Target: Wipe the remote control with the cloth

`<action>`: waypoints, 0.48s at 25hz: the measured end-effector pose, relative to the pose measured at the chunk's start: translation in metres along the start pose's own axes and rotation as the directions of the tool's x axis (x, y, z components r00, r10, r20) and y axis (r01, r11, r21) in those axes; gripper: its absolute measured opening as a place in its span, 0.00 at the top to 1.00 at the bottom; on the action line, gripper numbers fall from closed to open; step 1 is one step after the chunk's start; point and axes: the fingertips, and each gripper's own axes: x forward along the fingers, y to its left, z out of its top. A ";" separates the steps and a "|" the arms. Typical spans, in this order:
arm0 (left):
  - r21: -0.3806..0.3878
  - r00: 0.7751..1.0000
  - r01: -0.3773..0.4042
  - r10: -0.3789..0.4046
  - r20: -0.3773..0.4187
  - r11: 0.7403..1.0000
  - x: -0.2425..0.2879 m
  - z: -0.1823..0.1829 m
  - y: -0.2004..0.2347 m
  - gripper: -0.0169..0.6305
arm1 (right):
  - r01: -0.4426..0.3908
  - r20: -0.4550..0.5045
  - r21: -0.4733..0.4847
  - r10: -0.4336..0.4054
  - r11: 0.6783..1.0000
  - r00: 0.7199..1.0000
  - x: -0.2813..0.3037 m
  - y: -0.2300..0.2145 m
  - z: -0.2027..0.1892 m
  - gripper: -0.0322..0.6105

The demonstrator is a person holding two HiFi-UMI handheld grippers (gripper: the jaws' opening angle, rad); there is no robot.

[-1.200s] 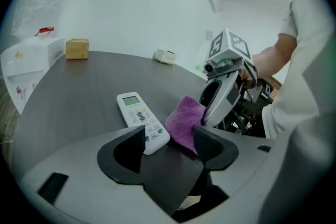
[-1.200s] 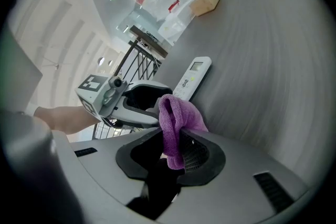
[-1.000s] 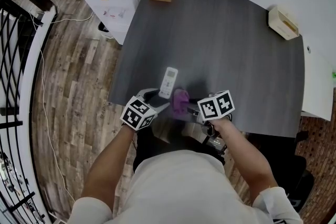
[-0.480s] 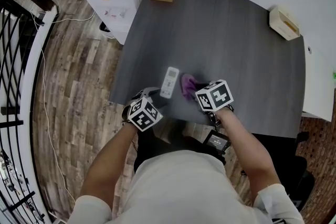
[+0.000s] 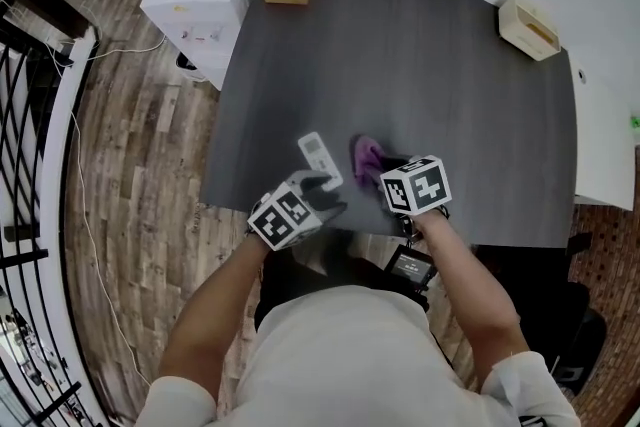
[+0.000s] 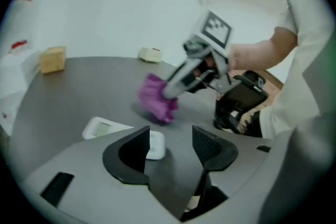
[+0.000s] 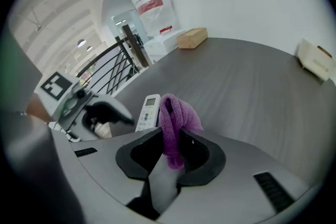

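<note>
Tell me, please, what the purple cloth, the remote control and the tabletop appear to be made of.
Purple cloth: looks like soft knitted or terry fabric, matte; its nubby weave and limp folds show.
Remote control: probably hard plastic, smooth white, with a small display window.
Table: dark grey top with fine streaky grain, matte; likely laminate or wood veneer, cannot tell which.

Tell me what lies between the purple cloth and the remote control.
Nothing: in the head view, only a bare strip of table separates the cloth from the remote control.

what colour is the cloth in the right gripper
Purple cloth, pinched in the right gripper; clearest in the right gripper view.
</note>
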 end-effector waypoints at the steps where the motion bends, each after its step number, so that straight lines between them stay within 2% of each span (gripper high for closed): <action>1: -0.026 0.997 -0.064 0.065 0.030 0.998 -0.012 0.006 0.029 0.59 | -0.022 0.006 0.026 0.022 0.999 1.000 -0.006 0.004 -0.002 0.81; 2: -0.073 0.991 -0.117 0.121 0.053 0.990 -0.024 0.011 0.058 0.59 | -0.063 0.005 0.048 0.063 0.997 0.998 -0.011 0.014 -0.007 0.81; 4: -0.158 0.981 -0.172 0.184 0.061 0.972 -0.040 0.016 0.103 0.59 | -0.185 -0.036 0.068 0.188 0.980 0.981 -0.015 0.050 -0.026 0.81; 7: -0.164 0.980 -0.189 0.197 0.035 0.968 -0.039 0.021 0.132 0.59 | -0.347 -0.143 0.052 0.351 0.937 0.926 -0.003 0.107 -0.059 0.81; 9: -0.158 0.989 -0.143 0.145 0.004 0.977 -0.028 0.022 0.131 0.60 | -0.358 -0.174 0.048 0.361 0.932 0.916 0.012 0.117 -0.066 0.81; 12: -0.172 0.998 -0.031 0.021 -0.064 0.985 -0.011 0.010 0.109 0.60 | -0.296 -0.152 0.088 0.307 0.951 0.940 0.024 0.097 -0.056 0.81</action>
